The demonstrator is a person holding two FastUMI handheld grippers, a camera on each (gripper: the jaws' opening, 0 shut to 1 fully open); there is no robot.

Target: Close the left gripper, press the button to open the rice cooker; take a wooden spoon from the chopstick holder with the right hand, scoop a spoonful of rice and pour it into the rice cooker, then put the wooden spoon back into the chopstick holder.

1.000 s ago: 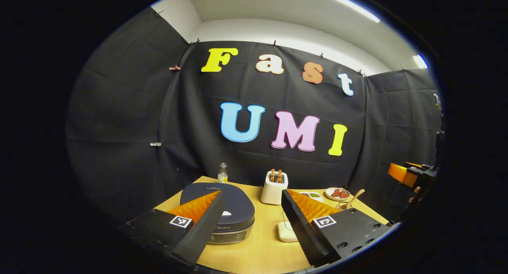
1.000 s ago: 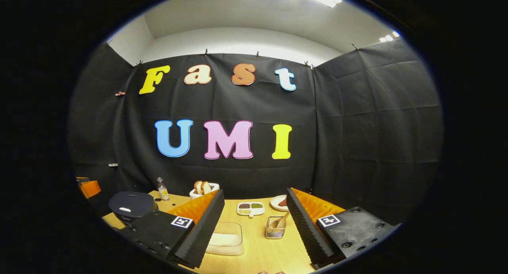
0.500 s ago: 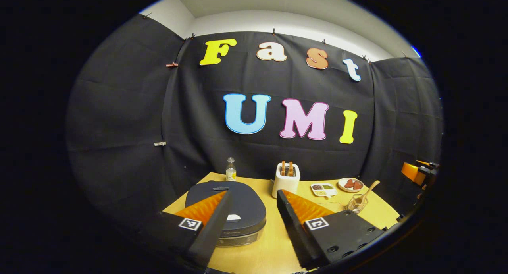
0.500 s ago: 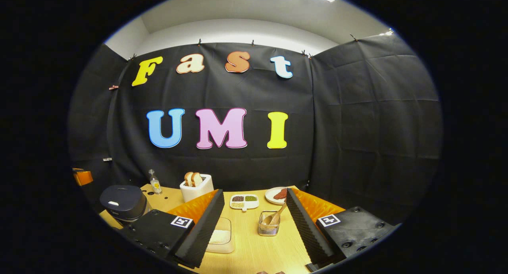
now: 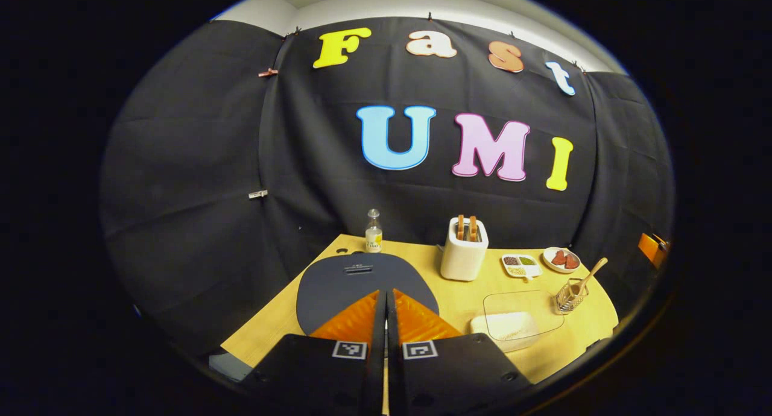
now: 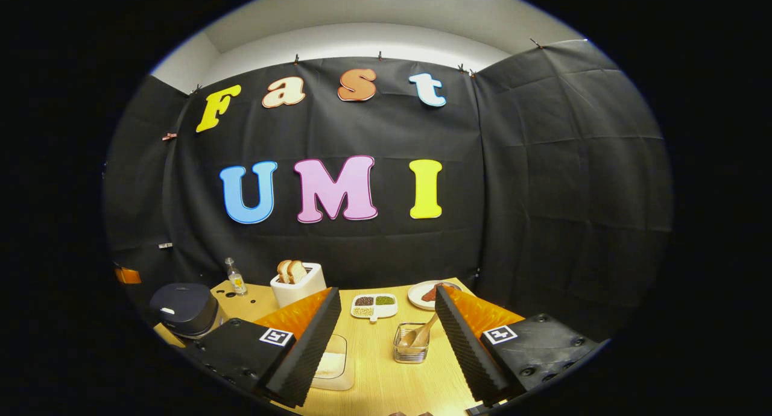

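The dark blue rice cooker [image 5: 362, 277] sits with its lid down at the table's left, right in front of my left gripper [image 5: 386, 298], which is shut with nothing between its fingers. The cooker [image 6: 184, 307] also appears far left in the right gripper view. A wooden spoon [image 6: 424, 333] leans in the wire chopstick holder [image 6: 412, 346], which stands between the fingers of my open right gripper [image 6: 387, 293] and a little beyond them. A clear box of white rice [image 6: 332, 365] lies left of the holder, partly hidden by the left finger. The spoon [image 5: 588, 274], holder [image 5: 569, 294] and rice box [image 5: 518, 322] show in the left gripper view.
On the wooden table [image 5: 458, 298] a white toaster [image 5: 463, 256] with bread slices, a small bottle [image 5: 373, 232], a divided dish [image 5: 521, 264] of beans and a plate [image 5: 561, 259] of reddish food stand along the back. Black cloth walls close in behind and beside.
My left gripper has gone from open to shut and moved in over the rice cooker. The right gripper drifted slightly and stayed open.
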